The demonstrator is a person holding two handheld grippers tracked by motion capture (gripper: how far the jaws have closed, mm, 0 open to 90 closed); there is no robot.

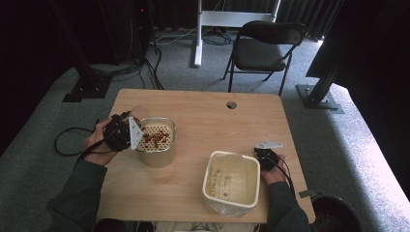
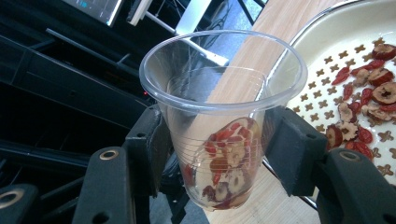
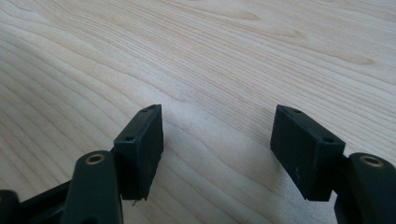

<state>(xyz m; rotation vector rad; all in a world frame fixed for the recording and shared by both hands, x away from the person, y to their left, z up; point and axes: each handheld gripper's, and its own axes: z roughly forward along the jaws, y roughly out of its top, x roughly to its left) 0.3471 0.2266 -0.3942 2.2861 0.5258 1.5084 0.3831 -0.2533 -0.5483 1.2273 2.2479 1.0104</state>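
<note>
My left gripper (image 2: 219,140) is shut on a clear plastic cup (image 2: 224,93), its pads pressing both sides. Dried red date slices (image 2: 229,158) lie in the cup's bottom. In the high view the left gripper (image 1: 131,120) holds the cup (image 1: 139,112) tilted at the left rim of a metal pot (image 1: 157,158). The pot's cream perforated insert (image 2: 327,79) carries more red fruit pieces (image 2: 369,93). My right gripper (image 3: 217,135) stands open over bare wood, nothing between its fingers. It rests at the table's right side (image 1: 264,154), beside a white tub (image 1: 231,199).
The wooden table (image 1: 203,116) has a round cable hole (image 1: 231,105) near its far edge. A folding chair (image 1: 266,46) stands beyond it. A black bin (image 1: 334,216) sits on the floor at the near right corner.
</note>
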